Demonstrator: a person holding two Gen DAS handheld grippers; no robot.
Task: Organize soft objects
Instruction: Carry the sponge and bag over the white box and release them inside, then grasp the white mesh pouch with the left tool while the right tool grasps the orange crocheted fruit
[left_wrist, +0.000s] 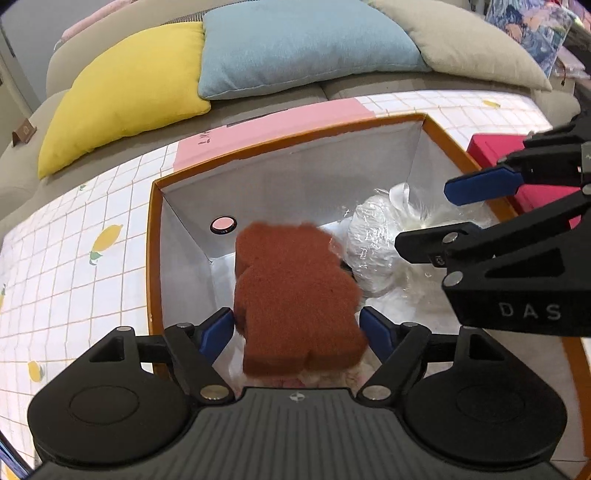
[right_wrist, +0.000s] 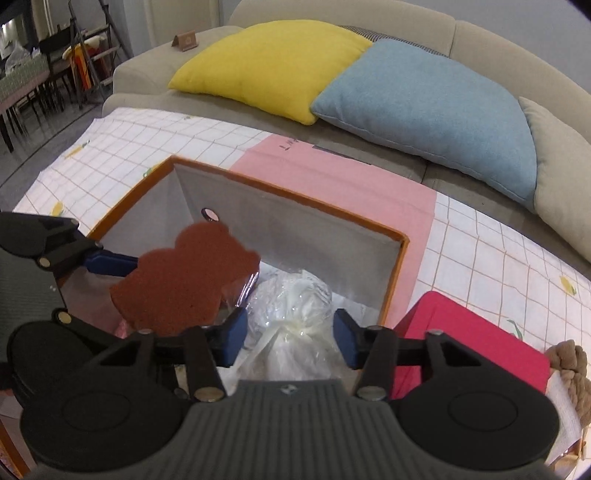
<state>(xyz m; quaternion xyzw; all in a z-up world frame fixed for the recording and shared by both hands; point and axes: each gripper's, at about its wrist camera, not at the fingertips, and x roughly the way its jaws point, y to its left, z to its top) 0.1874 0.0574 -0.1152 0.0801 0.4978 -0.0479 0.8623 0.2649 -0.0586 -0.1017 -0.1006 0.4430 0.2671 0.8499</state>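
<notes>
My left gripper (left_wrist: 297, 328) is shut on a brown bear-shaped sponge (left_wrist: 295, 295) and holds it over the open orange-rimmed storage box (left_wrist: 155, 229). The sponge also shows in the right wrist view (right_wrist: 184, 280), held by the left gripper's blue pads (right_wrist: 110, 264). My right gripper (right_wrist: 290, 332) is open and empty, just above a white soft object in a clear plastic bag (right_wrist: 291, 306) that lies inside the box (right_wrist: 395, 273). In the left wrist view the right gripper (left_wrist: 439, 218) hovers beside the bag (left_wrist: 373, 236).
The box stands on a lemon-print tablecloth (left_wrist: 74, 258) with a pink patch (right_wrist: 332, 184). A red box (right_wrist: 461, 332) and a brown knitted item (right_wrist: 570, 365) lie to the right. A sofa behind carries yellow (right_wrist: 273, 66), blue (right_wrist: 424, 107) and beige (right_wrist: 561, 166) cushions.
</notes>
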